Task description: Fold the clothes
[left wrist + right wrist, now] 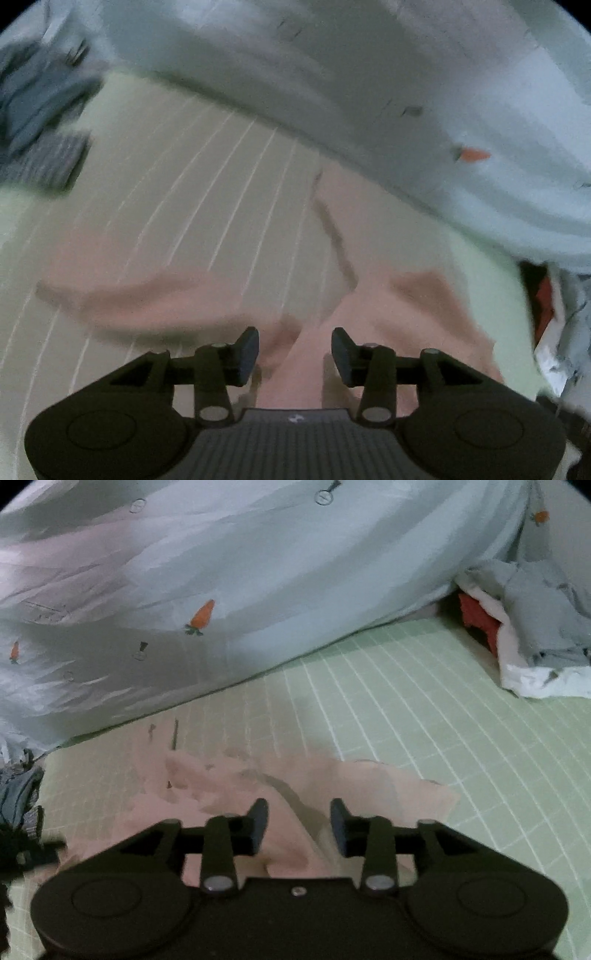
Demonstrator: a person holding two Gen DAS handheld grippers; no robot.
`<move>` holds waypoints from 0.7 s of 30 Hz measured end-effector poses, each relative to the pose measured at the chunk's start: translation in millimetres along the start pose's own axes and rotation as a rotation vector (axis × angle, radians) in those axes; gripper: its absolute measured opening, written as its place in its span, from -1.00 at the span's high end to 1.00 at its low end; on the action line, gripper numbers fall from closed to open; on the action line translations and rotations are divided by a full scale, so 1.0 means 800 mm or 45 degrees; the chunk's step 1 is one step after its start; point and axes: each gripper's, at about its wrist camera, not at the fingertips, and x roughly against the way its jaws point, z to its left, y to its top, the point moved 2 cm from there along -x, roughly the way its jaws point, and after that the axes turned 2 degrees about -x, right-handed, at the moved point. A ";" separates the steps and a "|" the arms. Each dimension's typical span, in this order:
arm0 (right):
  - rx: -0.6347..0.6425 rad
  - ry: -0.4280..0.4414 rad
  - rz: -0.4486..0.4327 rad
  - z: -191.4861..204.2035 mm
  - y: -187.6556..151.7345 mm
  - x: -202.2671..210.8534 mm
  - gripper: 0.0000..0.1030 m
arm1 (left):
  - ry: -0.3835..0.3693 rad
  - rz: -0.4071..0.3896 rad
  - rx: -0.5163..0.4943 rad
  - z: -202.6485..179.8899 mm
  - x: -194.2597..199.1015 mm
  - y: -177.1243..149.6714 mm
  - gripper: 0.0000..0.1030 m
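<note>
Both claws hang low over a pale pink garment that lies crumpled on a light green bed sheet ruled with a white grid. The left claw is released, its dark pads standing apart with pink cloth showing between them, and nothing is gripped. The right claw is released too, jaws spread over a raised fold of the same garment, though whether the fingers touch the cloth cannot be told. In the left wrist view the garment spreads out ahead and to both sides of the claw, with a dark crease running up its middle. Behind it rises a pale blue quilt printed with small orange carrots, bunched along the far edge of the bed. At the right of the right wrist view sits a heap of grey and white clothes with something red tucked under it. A dark grey pile of clothes lies far left in the left wrist view, blurred.
</note>
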 end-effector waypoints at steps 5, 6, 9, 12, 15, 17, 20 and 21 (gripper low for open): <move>0.065 0.054 0.018 0.012 0.011 -0.027 -0.30 | -0.008 0.135 0.035 0.016 -0.012 -0.037 0.09; 0.076 0.073 0.036 0.015 0.012 -0.036 -0.36 | -0.022 0.153 0.036 0.016 -0.017 -0.039 0.09; 0.083 0.109 0.100 0.018 0.011 -0.066 -0.37 | -0.046 0.177 0.034 0.015 -0.020 -0.044 0.09; 0.112 0.108 0.163 0.018 0.006 -0.096 -0.39 | -0.041 0.165 0.025 0.016 -0.012 -0.051 0.13; 0.118 0.118 0.237 0.014 -0.005 -0.115 -0.22 | -0.035 0.152 0.017 0.017 -0.004 -0.059 0.75; 0.108 0.154 0.304 0.008 -0.016 -0.122 0.70 | -0.032 0.144 0.011 0.018 0.002 -0.064 0.89; 0.094 0.179 0.306 -0.002 -0.036 -0.102 0.92 | -0.026 0.131 0.002 0.020 0.010 -0.071 0.92; 0.124 0.177 0.306 -0.004 -0.042 -0.090 0.93 | -0.024 0.127 -0.001 0.020 0.012 -0.074 0.92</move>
